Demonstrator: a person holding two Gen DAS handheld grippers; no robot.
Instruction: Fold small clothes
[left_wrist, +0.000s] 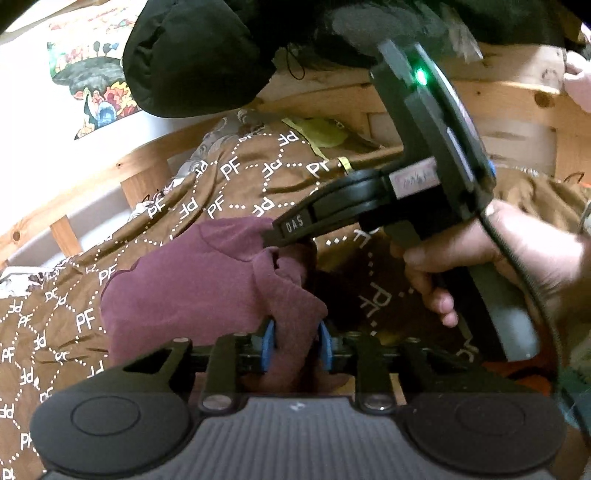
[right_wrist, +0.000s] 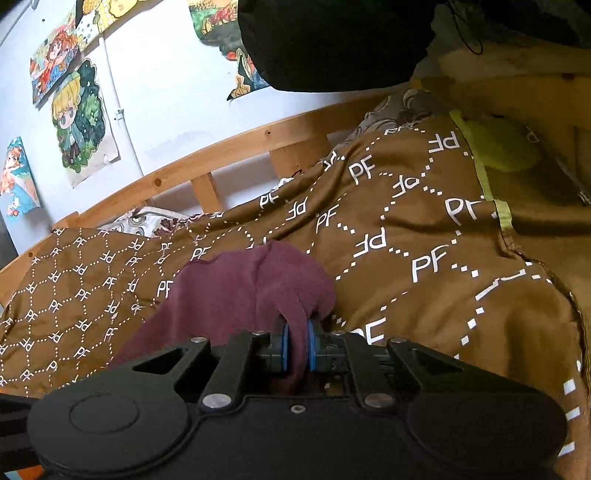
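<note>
**Both tongs clenched on one maroon garment over the bed**

One small maroon garment (left_wrist: 184, 280) is in play, and it lies on a brown bedspread (left_wrist: 236, 177) printed with white "PF" letters and dotted diamonds. In the left wrist view the cloth spreads out to the left of the tongs, its long axis running roughly left to right across the bedspread, with the bunched, gathered end pointing toward the camera and the flatter end pointing away to the left.

The left tongs (left_wrist: 297, 345) are clenched on that bunched end: cloth is pinched between the two blue pads (left_wrist: 267, 345). The right tongs (left_wrist: 275, 240) (seen from outside in the left view, black, marked "OAS") bite the upper edge of the same garment, with the person's right hand (left_wrist: 476, 258) wrapped round the handle, on which a single green light glows.

From the right wrist view, the right tongs (right_wrist: 297, 349) are shut on a narrow fold of the maroon garment (right_wrist: 236, 291) drawn between their blue pads (right_wrist: 284, 347); the rest of the cloth rises in a hump just ahead and trails off to the lower left.

Around the bed: a wooden bed frame (right_wrist: 207, 158), a yellow-green item (right_wrist: 498, 144) at the bedspread's far edge, a black padded garment (right_wrist: 332, 40) hanging overhead, and several cartoon drawings (right_wrist: 79, 122) on the pale wall (five show at least partly in the right view).
</note>
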